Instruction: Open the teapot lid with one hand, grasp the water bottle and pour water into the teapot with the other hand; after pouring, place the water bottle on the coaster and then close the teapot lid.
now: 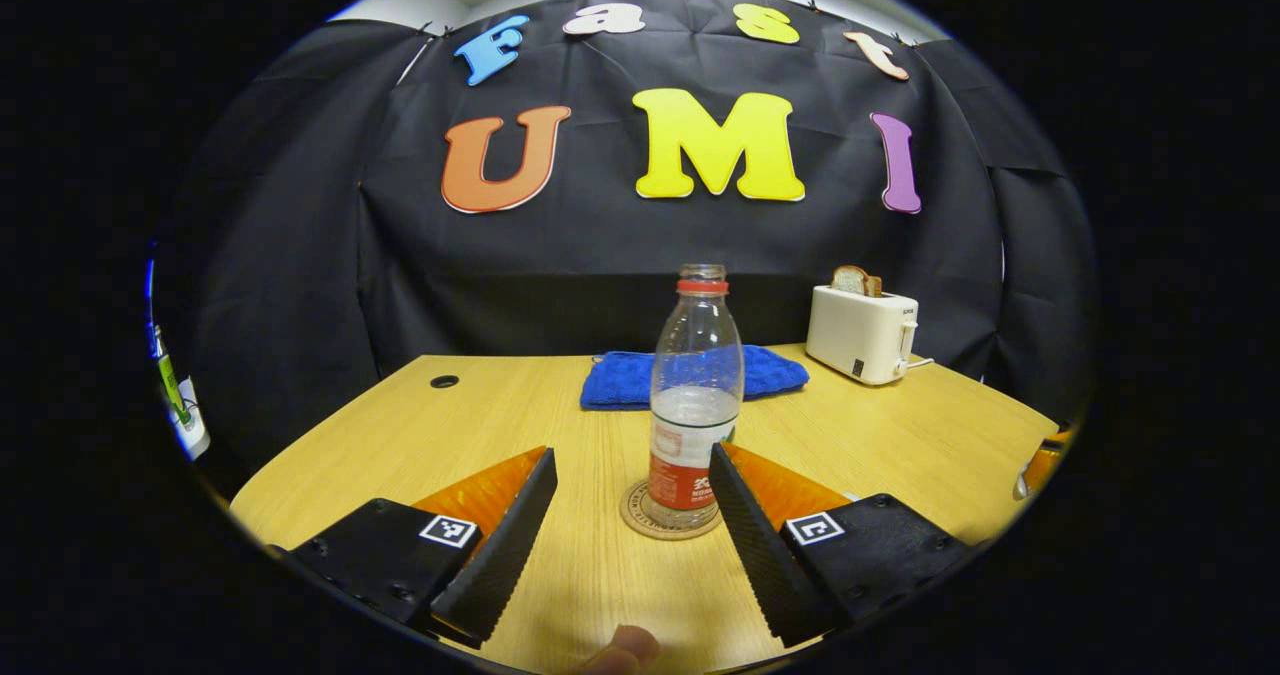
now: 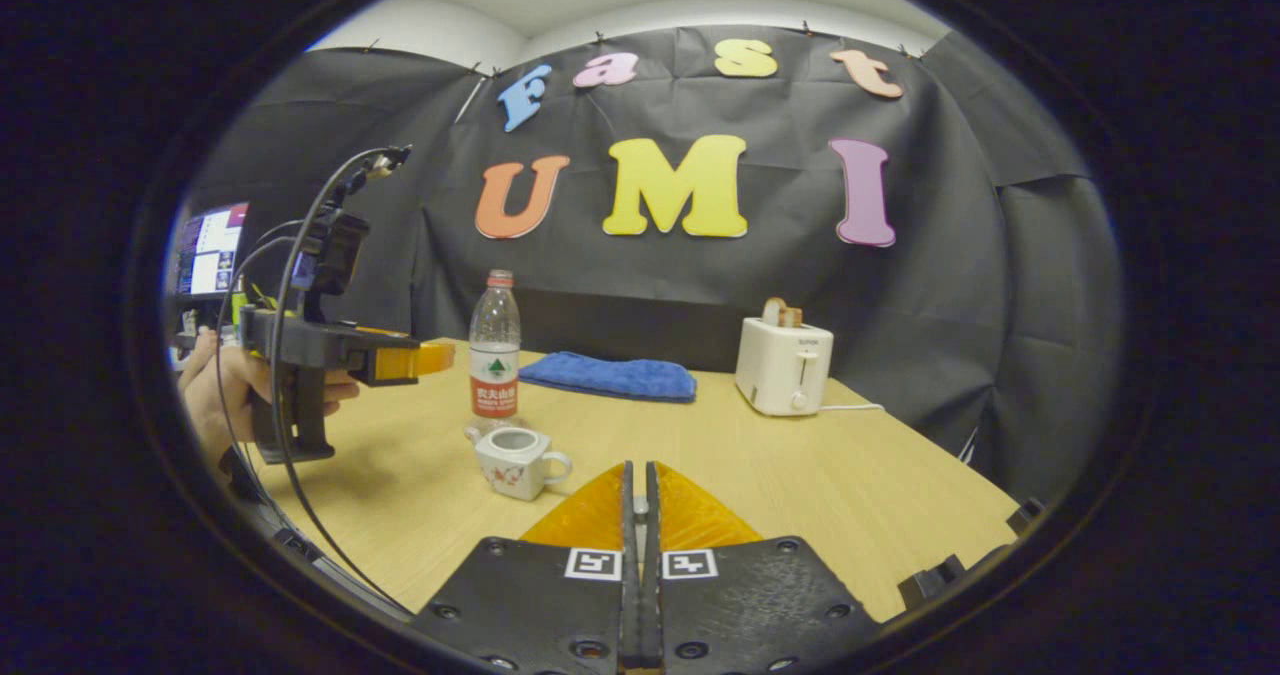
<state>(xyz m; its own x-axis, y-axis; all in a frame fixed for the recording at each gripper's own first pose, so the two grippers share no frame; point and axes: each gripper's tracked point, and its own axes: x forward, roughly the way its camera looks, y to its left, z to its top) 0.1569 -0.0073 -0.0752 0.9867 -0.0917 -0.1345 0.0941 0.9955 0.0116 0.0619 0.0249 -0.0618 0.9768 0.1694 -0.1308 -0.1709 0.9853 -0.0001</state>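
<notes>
Two grippers: left gripper (image 1: 630, 515), jaws wide, faces water bottle (image 1: 695, 395) on coaster (image 1: 637, 515); right gripper (image 2: 640, 485) jaws closed. Off-centre closing could topple it.

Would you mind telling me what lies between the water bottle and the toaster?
In both views, the blue towel lies on the table behind and between the water bottle and the toaster.

Clear glossy plastic bottle (image 1: 696, 395) on a cork-like coaster (image 1: 640, 520); matt wood-grain table (image 1: 520, 405); fluffy cloth towel (image 1: 640, 380); glazed ceramic teapot (image 2: 515, 463).
</notes>
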